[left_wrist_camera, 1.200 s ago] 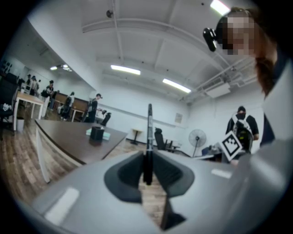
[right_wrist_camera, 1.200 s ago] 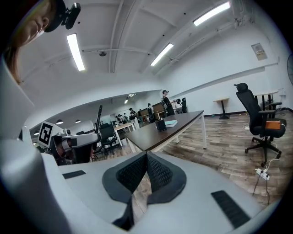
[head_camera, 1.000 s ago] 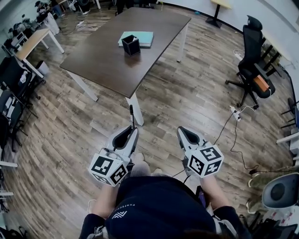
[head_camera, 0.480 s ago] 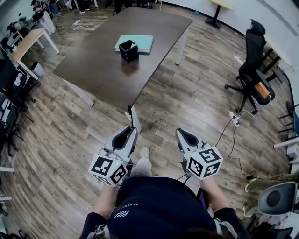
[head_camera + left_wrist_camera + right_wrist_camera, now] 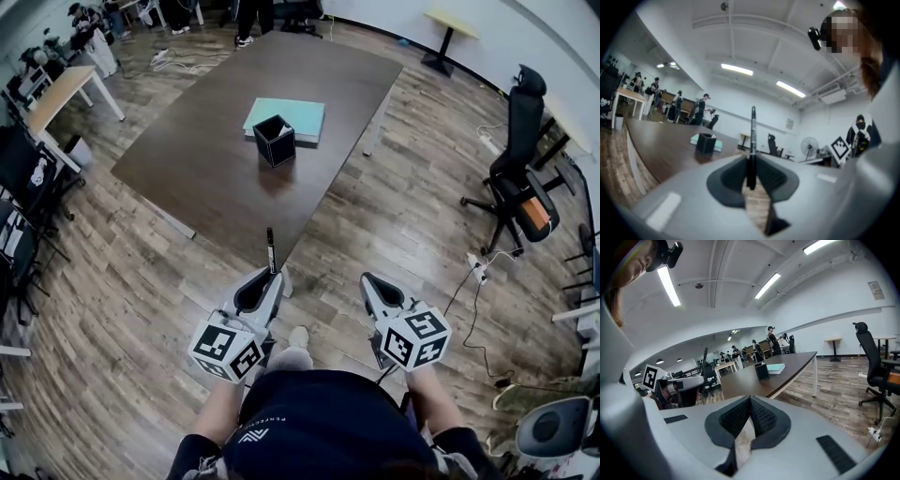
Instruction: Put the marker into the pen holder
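Ceiling lights (image 5: 737, 69) appear only in gripper views; left tongs (image 5: 750, 159) grip marker (image 5: 753, 133).

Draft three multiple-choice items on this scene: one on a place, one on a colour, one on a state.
1. Where does the pen holder stand?
A. on the floor
B. on the table, by the teal book
C. on a chair
2. What colour is the pen holder?
A. black
B. red
C. yellow
3. What is the left gripper doing?
A. hanging open, empty
B. clamping the marker
C. gripping the book
Key: 1 B, it sits on the dark tabletop; 2 A, its walls are black; 3 B, the marker stands between the closed jaws.
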`<action>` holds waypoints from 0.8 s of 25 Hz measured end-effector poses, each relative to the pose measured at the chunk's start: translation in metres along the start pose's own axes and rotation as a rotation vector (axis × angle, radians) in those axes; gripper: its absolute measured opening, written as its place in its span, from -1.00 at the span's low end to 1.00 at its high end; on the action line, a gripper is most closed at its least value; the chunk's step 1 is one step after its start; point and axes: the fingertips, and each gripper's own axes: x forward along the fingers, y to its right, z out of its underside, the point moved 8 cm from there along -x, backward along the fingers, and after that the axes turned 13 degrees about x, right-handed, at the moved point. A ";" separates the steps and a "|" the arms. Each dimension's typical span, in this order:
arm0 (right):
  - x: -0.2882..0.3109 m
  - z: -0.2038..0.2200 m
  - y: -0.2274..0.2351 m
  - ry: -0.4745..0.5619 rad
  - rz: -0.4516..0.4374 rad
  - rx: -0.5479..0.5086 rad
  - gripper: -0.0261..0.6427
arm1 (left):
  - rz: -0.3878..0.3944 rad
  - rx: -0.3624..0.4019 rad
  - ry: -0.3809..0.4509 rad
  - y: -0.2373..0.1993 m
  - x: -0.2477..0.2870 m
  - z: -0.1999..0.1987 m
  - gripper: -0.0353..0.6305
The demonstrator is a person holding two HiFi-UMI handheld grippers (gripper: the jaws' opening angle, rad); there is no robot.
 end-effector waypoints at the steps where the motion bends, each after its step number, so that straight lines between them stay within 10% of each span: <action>1: 0.007 -0.003 0.000 -0.001 -0.003 -0.001 -0.92 | -0.003 -0.001 -0.001 -0.007 0.003 0.000 -0.70; 20: 0.130 -0.053 -0.009 -0.041 -0.064 -0.052 -0.92 | -0.041 -0.003 -0.028 -0.111 0.051 -0.005 -0.70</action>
